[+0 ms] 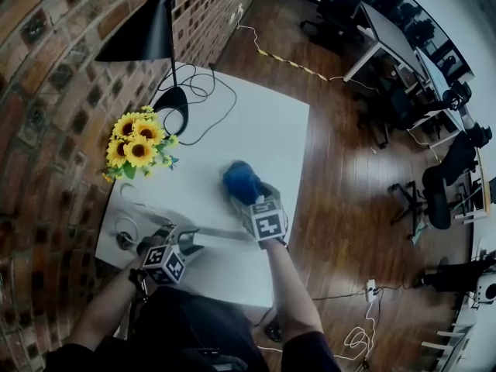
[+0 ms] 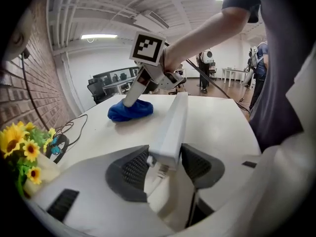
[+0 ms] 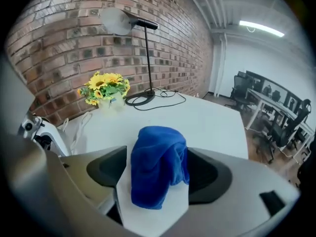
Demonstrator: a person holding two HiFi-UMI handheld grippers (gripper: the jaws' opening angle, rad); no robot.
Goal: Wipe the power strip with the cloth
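The power strip [image 2: 173, 127] was clenched at one end by the left gripper [image 2: 165, 167]. The cloth [image 1: 242, 183] lay on the table [image 1: 263, 130] at one o'clock of it, between the released jaws of the right gripper [image 3: 157, 174]. Wiping seemed not started; the cloth had first to be grasped.

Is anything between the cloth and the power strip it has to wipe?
Nothing visible. The cloth lies on the table between the right gripper's open jaws, near the far end of the power strip, with only bare table between them.
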